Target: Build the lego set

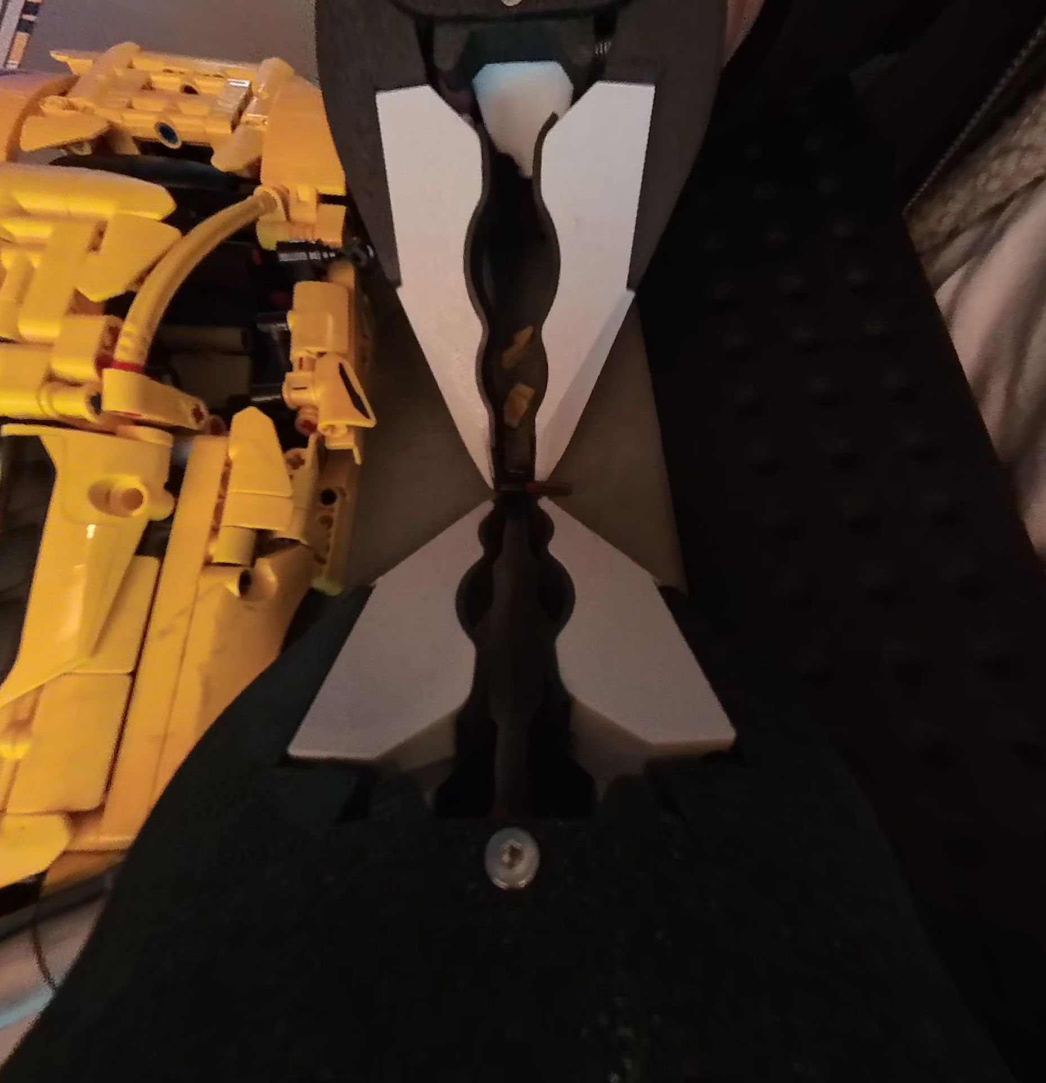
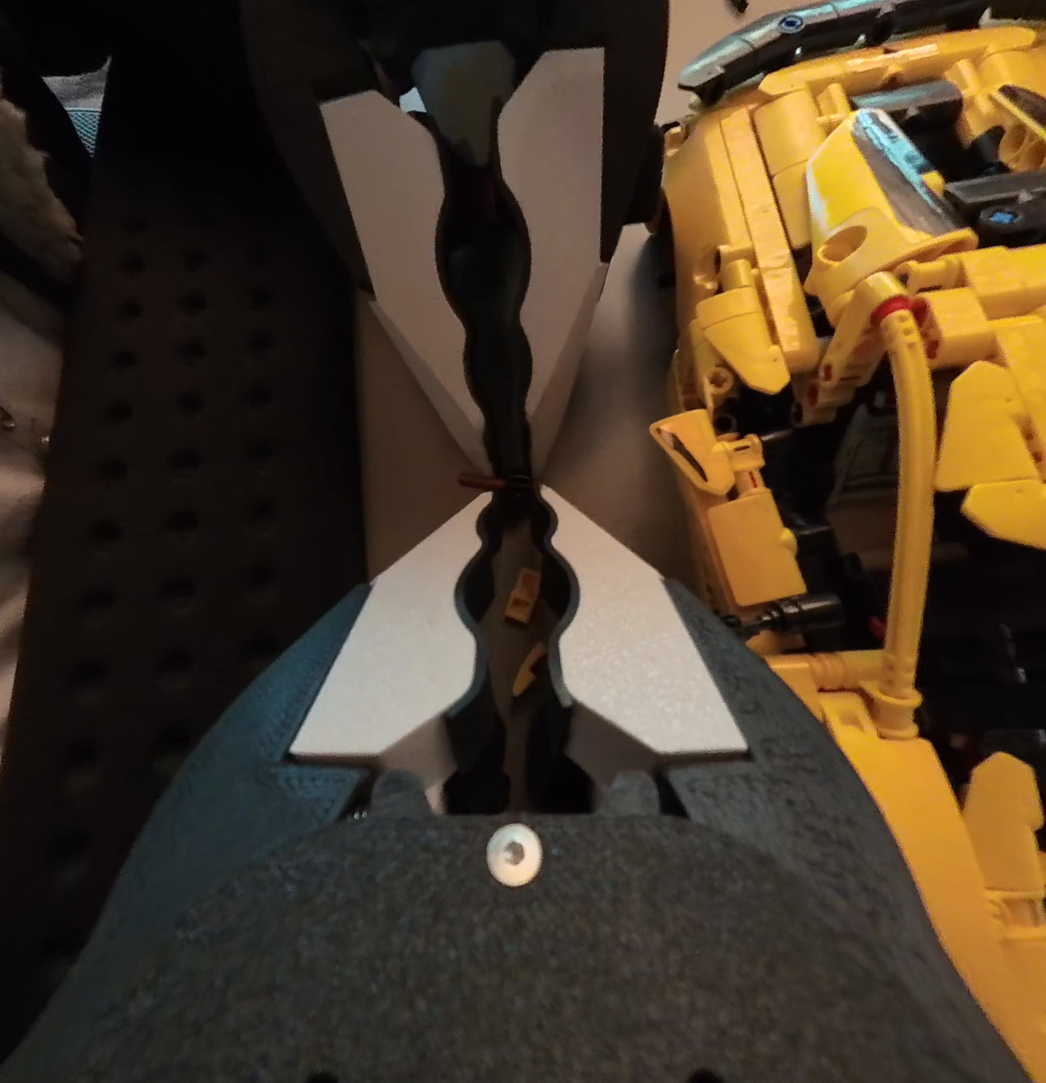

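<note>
Tip to tip beside the yellow lego car [image 1: 157, 469]: left tool [image 1: 511, 498] and right tool [image 2: 511, 492], each clamped on one end of a small dark red axle pin [image 2: 479, 479], apparently shared for seating or handover; car off each tool's inner side.

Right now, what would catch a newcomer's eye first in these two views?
The two grippers meeting tip to tip at centre, the left gripper and the right gripper pinching a small dark pin between them. Beside them sits the big yellow lego car, with its curved yellow hose.
</note>
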`<state>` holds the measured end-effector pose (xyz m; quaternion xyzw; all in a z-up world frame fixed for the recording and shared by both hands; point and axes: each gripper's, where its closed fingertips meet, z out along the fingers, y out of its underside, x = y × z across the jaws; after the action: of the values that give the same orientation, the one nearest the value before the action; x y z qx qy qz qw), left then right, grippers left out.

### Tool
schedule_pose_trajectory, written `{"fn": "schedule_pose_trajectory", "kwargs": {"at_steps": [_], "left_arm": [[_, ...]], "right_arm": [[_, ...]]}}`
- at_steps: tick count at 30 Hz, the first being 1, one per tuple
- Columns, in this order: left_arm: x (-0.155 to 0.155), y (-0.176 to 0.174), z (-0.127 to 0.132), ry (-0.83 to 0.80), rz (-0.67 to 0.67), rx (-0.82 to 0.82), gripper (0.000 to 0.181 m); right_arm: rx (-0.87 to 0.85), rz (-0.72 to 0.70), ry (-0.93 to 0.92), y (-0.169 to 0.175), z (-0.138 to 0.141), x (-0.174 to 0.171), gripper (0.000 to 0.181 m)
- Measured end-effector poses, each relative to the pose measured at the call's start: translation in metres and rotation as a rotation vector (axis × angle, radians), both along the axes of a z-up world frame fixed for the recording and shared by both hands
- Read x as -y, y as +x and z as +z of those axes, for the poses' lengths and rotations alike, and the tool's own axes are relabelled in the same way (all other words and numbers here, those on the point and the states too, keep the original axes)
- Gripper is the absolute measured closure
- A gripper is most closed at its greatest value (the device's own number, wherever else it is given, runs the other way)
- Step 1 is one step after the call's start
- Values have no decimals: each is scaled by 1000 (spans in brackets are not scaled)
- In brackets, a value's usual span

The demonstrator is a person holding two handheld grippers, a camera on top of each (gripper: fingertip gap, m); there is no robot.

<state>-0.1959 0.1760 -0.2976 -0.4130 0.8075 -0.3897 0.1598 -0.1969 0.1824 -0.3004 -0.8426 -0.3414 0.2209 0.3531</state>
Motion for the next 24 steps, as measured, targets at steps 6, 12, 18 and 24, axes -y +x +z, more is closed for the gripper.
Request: {"fn": "schedule_pose_trajectory", "kwargs": {"at_steps": [6,12,18,24], "left_arm": [[0,2,3,9,25,27,175],[6,-2,40,-217,52,141,175],[-1,2,64,-249,123,283,178],[-9,7,80,-269,215,361,154]], "right_arm": [[-33,-12,-27,2,1,0,172],[-394,-52,-179,-5,38,7,170],[-647,-101,-213,-2,65,0,172],[-751,-217,-209,7,74,-15,172]]}}
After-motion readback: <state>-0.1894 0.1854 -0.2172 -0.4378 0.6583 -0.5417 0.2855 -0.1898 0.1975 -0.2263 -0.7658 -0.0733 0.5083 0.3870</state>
